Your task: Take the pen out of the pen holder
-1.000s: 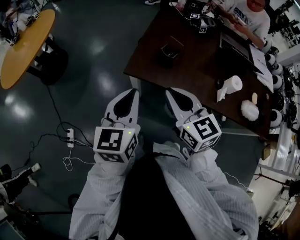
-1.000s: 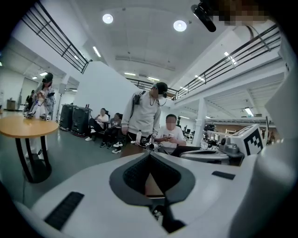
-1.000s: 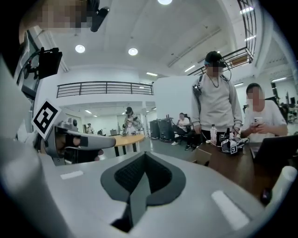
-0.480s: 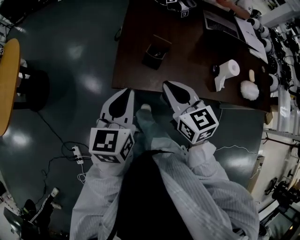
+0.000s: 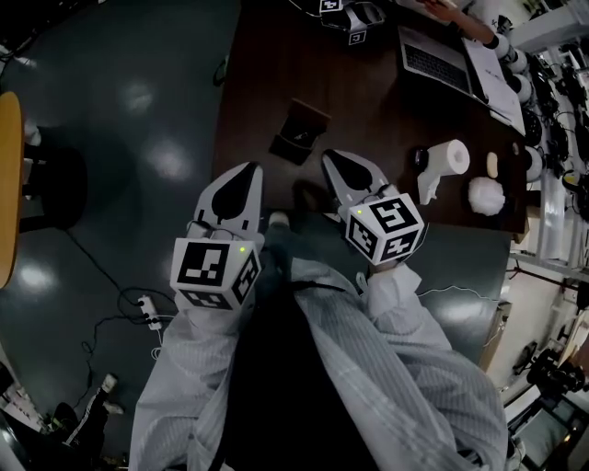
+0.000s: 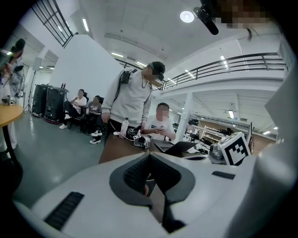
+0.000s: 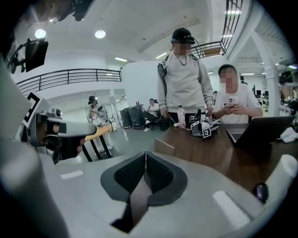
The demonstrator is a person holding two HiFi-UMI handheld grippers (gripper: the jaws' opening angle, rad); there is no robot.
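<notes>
The pen holder (image 5: 296,134) is a small dark square box near the front left of the brown table (image 5: 386,120). Something pale shows inside it, but I cannot make out a pen. In the right gripper view the pen holder (image 7: 164,146) appears as a tan-sided box just past the jaw tips. My left gripper (image 5: 249,169) hangs over the floor just short of the table's front edge, below and left of the holder. My right gripper (image 5: 330,157) reaches over the table's front edge, just right of the holder. Both pairs of jaws meet with nothing between them.
A paper roll (image 5: 449,159), a white fluffy ball (image 5: 486,195) and a small dark object (image 5: 420,158) sit at the table's right. A laptop (image 5: 436,63) and marker cubes (image 5: 354,20) lie at the far side, where two people (image 7: 186,79) are. A power strip (image 5: 144,306) lies on the floor.
Both grippers have advanced toward the table. The right one now reaches over its front edge, and the pen holder has come close to both jaw tips. The jaws stayed shut.
</notes>
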